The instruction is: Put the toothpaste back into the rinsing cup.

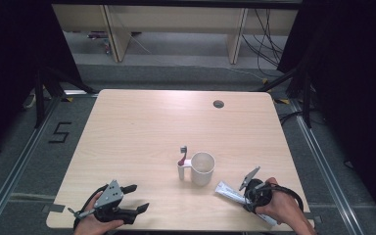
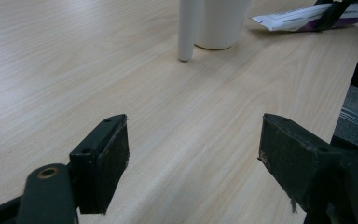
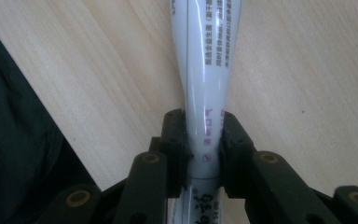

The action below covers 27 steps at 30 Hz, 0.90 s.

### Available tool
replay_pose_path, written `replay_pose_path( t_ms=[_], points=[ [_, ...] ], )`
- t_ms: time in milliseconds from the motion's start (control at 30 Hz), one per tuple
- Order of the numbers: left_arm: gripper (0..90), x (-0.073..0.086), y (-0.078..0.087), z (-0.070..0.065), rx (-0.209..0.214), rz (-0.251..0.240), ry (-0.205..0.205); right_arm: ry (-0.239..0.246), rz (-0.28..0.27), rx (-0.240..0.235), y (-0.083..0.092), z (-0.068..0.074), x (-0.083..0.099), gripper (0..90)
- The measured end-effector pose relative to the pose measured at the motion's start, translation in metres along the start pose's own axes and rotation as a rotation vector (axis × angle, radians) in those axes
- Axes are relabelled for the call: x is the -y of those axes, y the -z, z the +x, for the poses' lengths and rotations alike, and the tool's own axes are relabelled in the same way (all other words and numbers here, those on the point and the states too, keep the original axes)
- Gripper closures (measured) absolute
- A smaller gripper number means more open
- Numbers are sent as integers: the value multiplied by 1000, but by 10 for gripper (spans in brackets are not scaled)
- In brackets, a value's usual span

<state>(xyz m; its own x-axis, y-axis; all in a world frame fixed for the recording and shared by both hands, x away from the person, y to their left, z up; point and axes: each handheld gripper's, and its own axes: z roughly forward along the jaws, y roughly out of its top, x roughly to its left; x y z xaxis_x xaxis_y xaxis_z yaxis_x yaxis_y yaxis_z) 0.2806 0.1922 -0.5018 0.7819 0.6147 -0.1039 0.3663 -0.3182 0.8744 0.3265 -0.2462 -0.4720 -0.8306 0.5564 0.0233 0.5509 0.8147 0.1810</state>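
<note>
Right gripper (image 3: 204, 140) jaws clamp the tube (image 3: 205, 65) near its neck; lift it level. Left gripper (image 2: 193, 154) jaws gape, idle.

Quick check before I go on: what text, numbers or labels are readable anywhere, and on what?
"5": black marking on the floor left of the table.
Printed lines, apparently Chinese characters, on the white tube clamped in the right tool: too small and blurred to read.
Nothing else legible.
</note>
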Motion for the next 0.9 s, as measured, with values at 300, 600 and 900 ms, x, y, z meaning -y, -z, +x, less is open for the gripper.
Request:
replay_pose_path(
  t_ms=[300, 600, 900],
  points=[
    [235, 0, 2, 1, -10, 13, -5, 27, 61, 7, -4, 4, -14, 755],
    [235, 0, 2, 2, -9, 5, 1, 52, 32, 15, -3, 4, -12, 767],
    [235, -1, 4, 6, 2, -21, 43, 26, -81, 9, 1, -5, 10, 772]
  ],
)
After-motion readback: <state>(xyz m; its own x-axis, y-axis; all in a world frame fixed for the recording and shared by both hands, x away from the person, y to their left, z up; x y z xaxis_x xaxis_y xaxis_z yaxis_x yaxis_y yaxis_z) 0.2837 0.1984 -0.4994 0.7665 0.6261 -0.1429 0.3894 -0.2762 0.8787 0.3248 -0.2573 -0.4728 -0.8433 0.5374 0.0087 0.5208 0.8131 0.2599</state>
